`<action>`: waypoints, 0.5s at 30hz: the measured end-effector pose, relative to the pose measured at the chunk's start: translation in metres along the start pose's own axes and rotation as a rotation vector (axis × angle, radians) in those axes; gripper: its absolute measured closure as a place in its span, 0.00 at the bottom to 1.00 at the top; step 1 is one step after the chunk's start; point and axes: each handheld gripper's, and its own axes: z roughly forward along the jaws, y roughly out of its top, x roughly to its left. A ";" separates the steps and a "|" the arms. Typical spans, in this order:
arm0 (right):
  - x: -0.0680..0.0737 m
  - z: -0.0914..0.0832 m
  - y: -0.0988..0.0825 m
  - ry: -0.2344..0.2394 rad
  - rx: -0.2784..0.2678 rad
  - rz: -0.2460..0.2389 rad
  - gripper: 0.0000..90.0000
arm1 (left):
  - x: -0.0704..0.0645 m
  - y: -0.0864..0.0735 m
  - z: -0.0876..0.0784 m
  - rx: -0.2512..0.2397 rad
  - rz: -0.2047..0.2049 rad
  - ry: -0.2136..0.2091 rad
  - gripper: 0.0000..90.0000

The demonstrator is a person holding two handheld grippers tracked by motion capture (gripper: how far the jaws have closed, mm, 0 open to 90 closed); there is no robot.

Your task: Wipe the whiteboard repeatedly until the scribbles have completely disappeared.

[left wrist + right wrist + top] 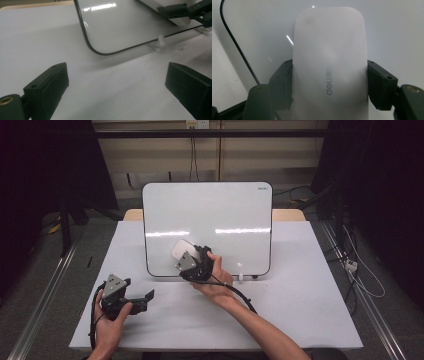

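A white whiteboard (207,220) with a black rim stands propped up at the middle of the white table (300,295). My right gripper (188,256) is shut on a white eraser (180,248) marked "deli" and holds it flat against the board's lower left part. In the right gripper view the eraser (329,65) sits between the two jaws of the right gripper (329,86), with the board (392,30) behind it. My left gripper (145,300) rests low over the table at the front left, open and holding nothing. The left gripper view has the board's lower corner (120,25) beyond the left gripper (117,82).
Small white feet (240,277) hold the board's bottom edge on the table; one foot (160,42) is near its corner. Metal rails and cables run along the floor on both sides. Bare tabletop lies in front of the board.
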 end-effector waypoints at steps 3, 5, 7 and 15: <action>-0.001 -0.001 -0.001 0.007 0.002 -0.016 0.35 | 0.001 0.000 -0.001 0.001 0.004 0.001 0.05; 0.001 -0.002 -0.002 0.010 0.006 -0.037 0.35 | 0.002 0.000 -0.001 0.003 0.003 0.000 0.05; 0.002 -0.003 -0.005 0.017 0.008 -0.046 0.35 | 0.002 0.000 -0.001 0.003 0.003 0.003 0.05; -0.012 -0.010 -0.017 -0.005 0.025 -0.001 0.35 | 0.002 0.000 -0.003 -0.006 0.002 0.006 0.05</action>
